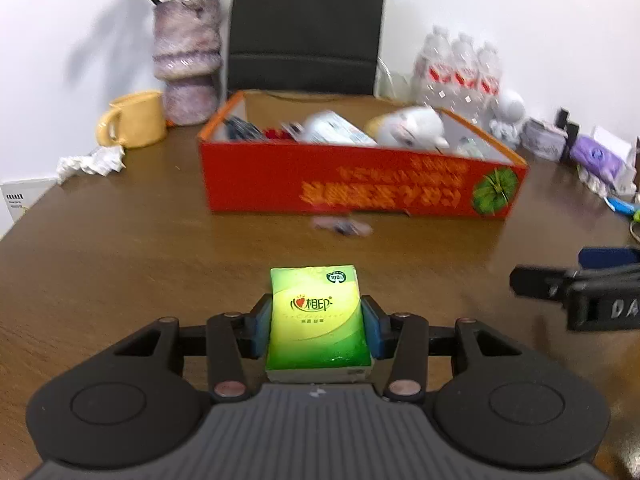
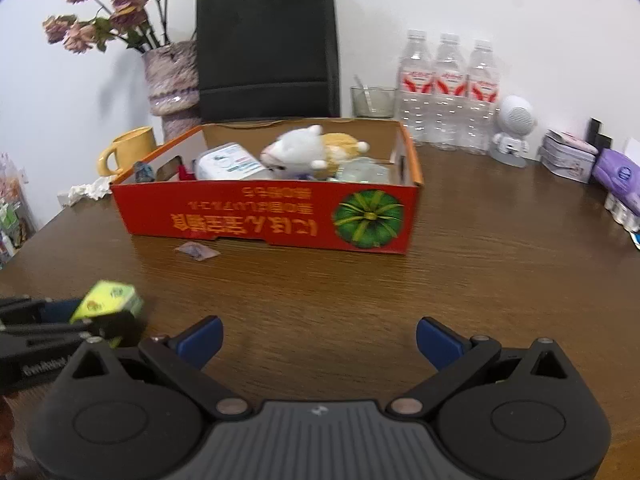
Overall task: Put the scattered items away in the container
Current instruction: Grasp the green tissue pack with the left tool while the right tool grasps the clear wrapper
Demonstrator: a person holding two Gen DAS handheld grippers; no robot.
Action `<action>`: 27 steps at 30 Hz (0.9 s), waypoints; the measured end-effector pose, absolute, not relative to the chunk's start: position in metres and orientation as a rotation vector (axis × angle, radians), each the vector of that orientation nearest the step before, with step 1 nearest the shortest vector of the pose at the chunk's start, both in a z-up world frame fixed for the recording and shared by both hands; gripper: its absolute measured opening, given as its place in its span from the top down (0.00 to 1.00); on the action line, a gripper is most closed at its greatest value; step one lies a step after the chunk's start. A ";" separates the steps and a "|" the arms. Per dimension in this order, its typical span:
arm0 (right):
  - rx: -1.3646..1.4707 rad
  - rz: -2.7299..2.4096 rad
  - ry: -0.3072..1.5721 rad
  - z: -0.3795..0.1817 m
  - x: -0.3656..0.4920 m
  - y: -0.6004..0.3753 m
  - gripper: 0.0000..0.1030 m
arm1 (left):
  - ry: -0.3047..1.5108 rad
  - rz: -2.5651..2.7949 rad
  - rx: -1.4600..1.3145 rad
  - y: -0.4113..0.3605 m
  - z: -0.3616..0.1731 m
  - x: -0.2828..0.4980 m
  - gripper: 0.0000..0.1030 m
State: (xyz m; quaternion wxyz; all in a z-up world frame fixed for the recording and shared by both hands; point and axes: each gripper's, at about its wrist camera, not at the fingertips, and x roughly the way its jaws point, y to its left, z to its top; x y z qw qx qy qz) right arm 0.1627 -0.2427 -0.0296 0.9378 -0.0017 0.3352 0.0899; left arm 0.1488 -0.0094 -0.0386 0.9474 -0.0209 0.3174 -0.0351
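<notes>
My left gripper (image 1: 317,326) is shut on a green tissue pack (image 1: 318,322) and holds it above the wooden table, in front of the red cardboard box (image 1: 360,184). The pack also shows in the right wrist view (image 2: 106,298), at the far left. The box (image 2: 272,216) holds a white plush toy (image 2: 298,150), a white packet (image 2: 228,166) and other items. A small purple wrapper (image 2: 198,250) lies on the table just in front of the box. My right gripper (image 2: 318,344) is open and empty above the table.
A yellow mug (image 2: 128,148), a vase of dried flowers (image 2: 172,80) and crumpled paper (image 2: 90,190) stand left of the box. A black bag (image 2: 268,48), a glass (image 2: 372,100), three water bottles (image 2: 448,88), a white figure (image 2: 514,128) and tins (image 2: 568,158) line the back and right.
</notes>
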 end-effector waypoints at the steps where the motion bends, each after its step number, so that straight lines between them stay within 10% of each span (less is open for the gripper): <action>1: -0.009 0.189 0.686 -0.030 0.165 -0.238 0.00 | 0.638 -0.069 -0.049 -0.003 -0.036 0.150 0.55; 18: -0.054 0.216 0.711 -0.043 0.241 -0.130 0.05 | 0.597 -0.127 -0.061 0.071 -0.026 0.208 0.55; 27: -0.075 0.214 0.707 -0.055 0.258 -0.109 0.36 | 0.609 -0.150 -0.117 0.095 -0.036 0.211 0.55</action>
